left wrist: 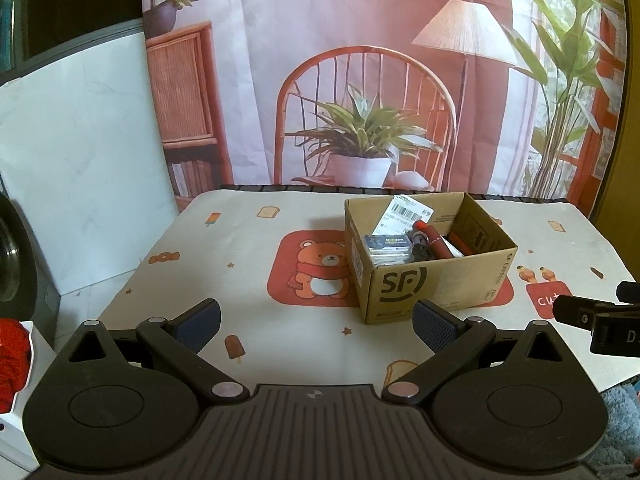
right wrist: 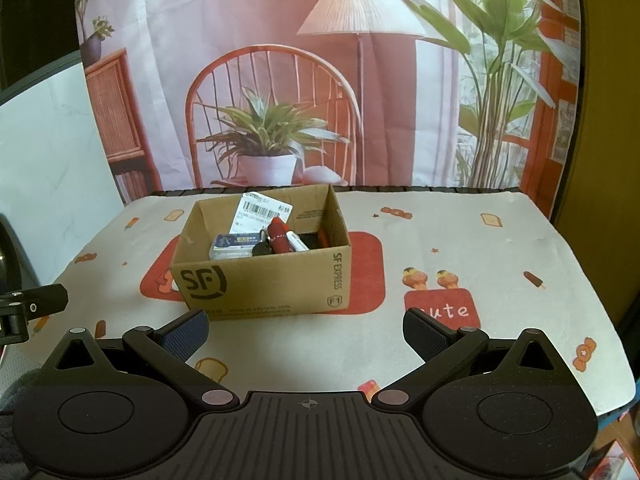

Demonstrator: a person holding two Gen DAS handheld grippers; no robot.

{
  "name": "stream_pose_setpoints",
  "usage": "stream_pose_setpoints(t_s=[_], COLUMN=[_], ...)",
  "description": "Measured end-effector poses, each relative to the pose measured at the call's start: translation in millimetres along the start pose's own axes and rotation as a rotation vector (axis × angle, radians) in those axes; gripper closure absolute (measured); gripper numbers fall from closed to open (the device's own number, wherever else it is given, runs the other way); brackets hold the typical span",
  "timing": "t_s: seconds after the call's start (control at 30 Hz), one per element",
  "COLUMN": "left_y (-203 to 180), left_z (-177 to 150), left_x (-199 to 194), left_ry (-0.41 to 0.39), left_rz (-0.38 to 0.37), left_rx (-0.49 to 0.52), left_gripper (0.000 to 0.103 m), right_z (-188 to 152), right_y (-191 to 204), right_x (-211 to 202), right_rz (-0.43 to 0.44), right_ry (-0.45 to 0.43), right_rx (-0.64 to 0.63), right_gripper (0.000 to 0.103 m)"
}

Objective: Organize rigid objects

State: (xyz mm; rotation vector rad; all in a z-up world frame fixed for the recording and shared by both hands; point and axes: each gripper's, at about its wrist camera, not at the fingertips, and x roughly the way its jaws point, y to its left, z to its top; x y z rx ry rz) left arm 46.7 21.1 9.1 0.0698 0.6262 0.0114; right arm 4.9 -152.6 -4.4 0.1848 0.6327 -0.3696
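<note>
Judging by the bare surface (right wrist: 480, 248), sorting looks nearly finished: the cardboard box (right wrist: 264, 280), ahead of both grippers' spread, empty fingers (right wrist: 188, 334), already holds a card pack (right wrist: 234, 245) and red pen (right wrist: 280, 234). Next calls for spotting any leftover.

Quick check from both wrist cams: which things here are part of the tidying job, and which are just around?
Job:
cardboard box
red pen inside it
card pack inside it
dark keys inside it
left gripper, open
right gripper, open

Just around:
printed tablecloth
room-scene backdrop
</note>
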Motion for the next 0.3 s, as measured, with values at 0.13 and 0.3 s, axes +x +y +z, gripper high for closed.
stream_pose_setpoints(t_s=[0.13,0.3], left_y=[-0.8,-0.6], left_z=[0.4,0.7], left_x=[0.4,0.9], left_ry=[-0.002,0.001], left_rz=[0.001,-0.003], left_rx=[0.002,0.003], left_gripper=[0.000,0.000], right_z=[-0.9,-2.1], right_y=[0.5,0.7], right_x=[0.3,0.6], right_rz=[0.000,0.000], right_ry=[0.001,0.000], right_rx=[0.000,0.001], right_gripper=[0.000,0.000])
